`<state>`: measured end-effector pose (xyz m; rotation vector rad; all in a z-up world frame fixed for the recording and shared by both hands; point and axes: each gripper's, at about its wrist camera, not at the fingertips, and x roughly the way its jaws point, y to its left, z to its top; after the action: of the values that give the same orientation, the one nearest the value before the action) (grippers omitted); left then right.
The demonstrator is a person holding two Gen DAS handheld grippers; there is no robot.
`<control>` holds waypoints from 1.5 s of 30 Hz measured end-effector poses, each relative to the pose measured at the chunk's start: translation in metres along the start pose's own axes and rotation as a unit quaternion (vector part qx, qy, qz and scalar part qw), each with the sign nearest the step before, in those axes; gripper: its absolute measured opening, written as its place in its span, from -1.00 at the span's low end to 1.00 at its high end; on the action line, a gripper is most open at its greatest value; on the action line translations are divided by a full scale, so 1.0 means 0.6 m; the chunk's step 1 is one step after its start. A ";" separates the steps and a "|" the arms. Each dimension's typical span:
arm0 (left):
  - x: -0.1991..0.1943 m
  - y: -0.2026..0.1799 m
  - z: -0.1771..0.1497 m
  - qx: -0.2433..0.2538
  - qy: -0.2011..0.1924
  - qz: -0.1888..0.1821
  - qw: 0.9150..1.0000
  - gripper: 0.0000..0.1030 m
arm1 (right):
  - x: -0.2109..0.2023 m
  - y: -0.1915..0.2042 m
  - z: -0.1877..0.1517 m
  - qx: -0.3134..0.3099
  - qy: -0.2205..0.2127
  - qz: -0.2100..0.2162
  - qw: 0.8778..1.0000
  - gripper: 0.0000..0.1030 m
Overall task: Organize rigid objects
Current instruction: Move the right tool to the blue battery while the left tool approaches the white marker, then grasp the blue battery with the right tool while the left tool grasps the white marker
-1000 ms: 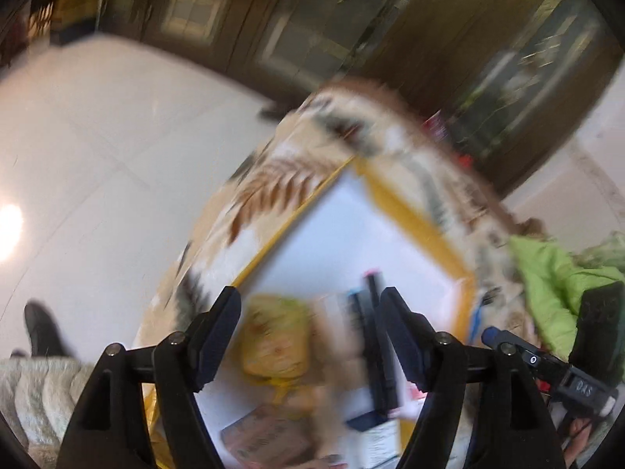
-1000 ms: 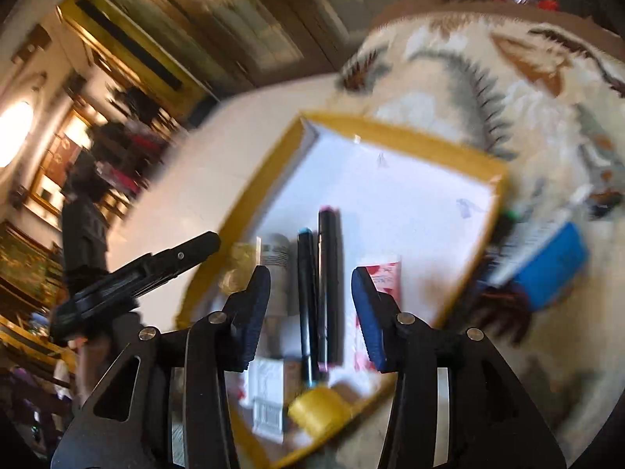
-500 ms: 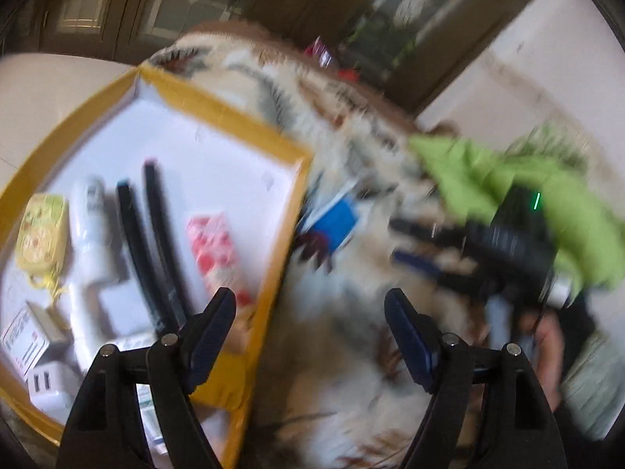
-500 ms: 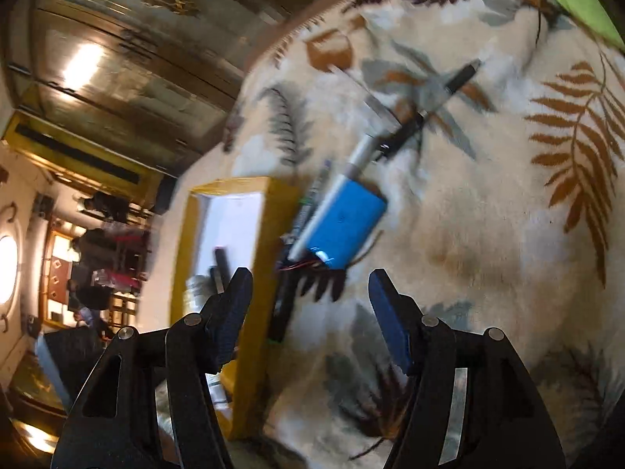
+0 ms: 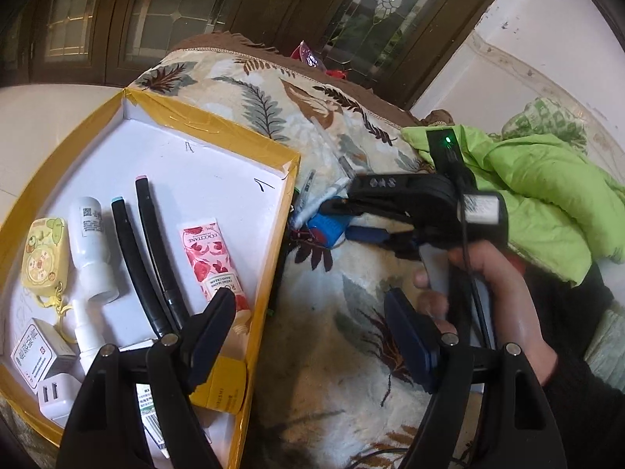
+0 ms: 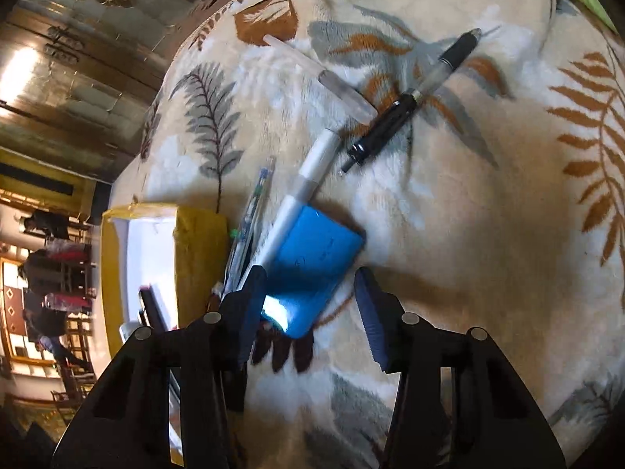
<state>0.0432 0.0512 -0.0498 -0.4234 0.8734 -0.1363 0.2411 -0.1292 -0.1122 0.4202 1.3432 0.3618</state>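
A yellow-rimmed white tray (image 5: 218, 133) lies on a leaf-patterned blanket (image 6: 488, 211) and holds two black pens (image 5: 148, 250), a pink hand-cream tube (image 5: 211, 258), a white bottle (image 5: 91, 242), a yellow case (image 5: 45, 250) and small white boxes. Right of the tray lie a blue box (image 6: 316, 265), a white marker (image 6: 308, 179), a clear pen (image 6: 316, 74), a black pen (image 6: 414, 97) and thin pens (image 6: 254, 203). My right gripper (image 6: 308, 312) is open, its fingers either side of the blue box's near end; it also shows in the left wrist view (image 5: 351, 219). My left gripper (image 5: 312, 332) is open and empty above the tray's right rim.
A bright green garment (image 5: 539, 195) lies at the blanket's right side. Dark wooden glass-paned doors (image 5: 195, 11) stand behind. A pale floor (image 5: 47, 117) lies left of the tray. A yellow tube (image 5: 222, 387) rests at the tray's near edge.
Both grippers swung right from over the tray to the loose items on the blanket. The right gripper has come down close around the blue box.
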 end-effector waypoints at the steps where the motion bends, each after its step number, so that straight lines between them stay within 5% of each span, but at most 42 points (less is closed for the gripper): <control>1: 0.002 0.000 0.001 -0.001 0.001 0.000 1.000 0.53 | 0.001 0.005 0.005 0.002 -0.004 -0.007 1.000 -0.09; 12: 0.002 -0.005 -0.001 0.004 -0.002 0.007 1.000 0.53 | -0.007 0.001 -0.021 -0.072 0.013 -0.038 0.997 -0.25; 19: 0.010 -0.011 -0.001 0.008 0.011 0.005 1.000 0.53 | -0.062 -0.057 -0.079 -0.181 0.031 -0.094 0.979 -0.25; 23: 0.032 -0.032 0.031 0.011 0.019 -0.011 1.000 0.53 | -0.077 -0.088 -0.099 -0.217 0.027 -0.077 0.973 -0.24; 30: 0.141 -0.093 0.111 0.056 0.053 -0.001 0.997 0.52 | -0.105 -0.151 -0.130 -0.152 -0.027 -0.010 0.988 -0.30; 35: 0.238 -0.106 0.169 0.076 0.093 0.046 0.992 0.51 | -0.108 -0.154 -0.141 -0.150 -0.022 -0.016 0.988 -0.33; 41: 0.302 -0.107 0.168 0.106 0.126 0.091 0.982 0.05 | -0.103 -0.157 -0.140 -0.140 -0.025 -0.010 0.990 -0.33; 45: 0.311 -0.117 0.148 0.135 0.152 0.096 0.974 -0.70 | -0.101 -0.159 -0.143 -0.140 -0.027 -0.009 0.990 -0.33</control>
<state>0.2346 -0.0390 -0.1040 -0.0603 1.1733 -0.1413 0.1467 -0.2347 -0.1220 0.1820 1.2211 0.5132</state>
